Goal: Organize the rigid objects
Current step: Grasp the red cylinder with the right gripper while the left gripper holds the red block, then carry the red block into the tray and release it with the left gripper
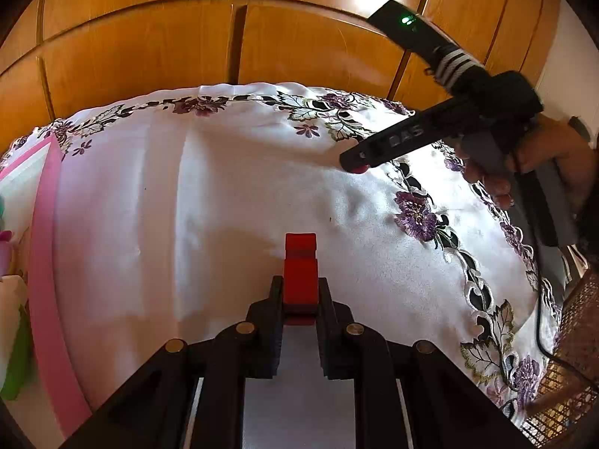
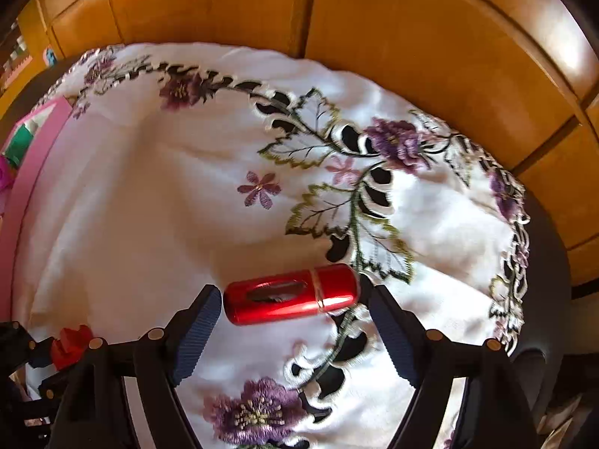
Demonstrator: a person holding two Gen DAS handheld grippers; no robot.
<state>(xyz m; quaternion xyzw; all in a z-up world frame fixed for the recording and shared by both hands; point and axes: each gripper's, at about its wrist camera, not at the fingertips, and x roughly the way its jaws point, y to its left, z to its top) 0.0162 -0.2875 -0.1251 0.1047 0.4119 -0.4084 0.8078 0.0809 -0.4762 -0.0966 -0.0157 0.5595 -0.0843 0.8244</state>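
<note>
Pink tray (image 1: 45,262) at nine o'clock holds green and magenta things. Left gripper (image 1: 299,292) clamps a red block (image 1: 300,273); right gripper (image 2: 295,299) stands apart around a red cylinder (image 2: 290,295), not pressing it.

A tablecloth (image 2: 157,202) covers the desk. In the right wrist view a capped cylinder (image 2: 290,295) lies on its side on the cloth, crosswise between the spread jaws of the right hand-held gripper (image 2: 292,299), touching neither pad. To its left, the left hand-held gripper (image 1: 299,288) holds a small block (image 1: 300,273) above the cloth. A tray (image 1: 46,262) sits at the cloth's left edge with small items inside. A panelled wooden wall (image 1: 149,56) stands behind the desk.
</note>
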